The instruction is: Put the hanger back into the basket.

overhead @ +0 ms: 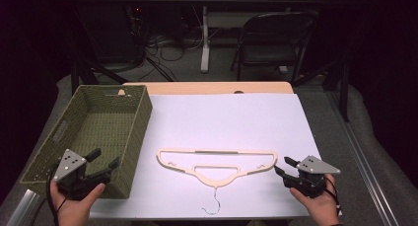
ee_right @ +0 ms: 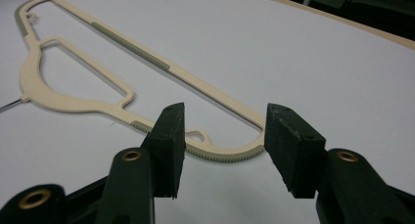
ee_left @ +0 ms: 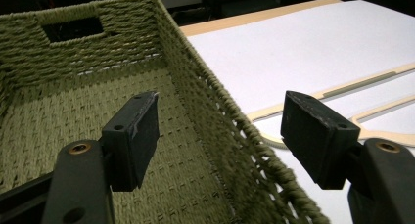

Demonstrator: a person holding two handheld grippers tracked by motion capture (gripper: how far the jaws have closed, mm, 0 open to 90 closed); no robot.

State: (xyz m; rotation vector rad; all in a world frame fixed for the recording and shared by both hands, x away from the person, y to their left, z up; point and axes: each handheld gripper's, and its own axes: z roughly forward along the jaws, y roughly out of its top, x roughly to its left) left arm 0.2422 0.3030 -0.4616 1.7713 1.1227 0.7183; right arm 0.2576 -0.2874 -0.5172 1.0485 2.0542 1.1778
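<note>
On the white table (overhead: 236,117), the hanger's (ee_right: 122,53) end lies before the right claw's (ee_right: 222,136) spread jaws.

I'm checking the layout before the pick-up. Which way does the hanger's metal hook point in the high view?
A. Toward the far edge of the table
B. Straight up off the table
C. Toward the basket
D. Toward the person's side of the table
D: the hanger lies flat on the white sheet, and its hook runs from the middle toward the near edge, between the two hands.
</note>
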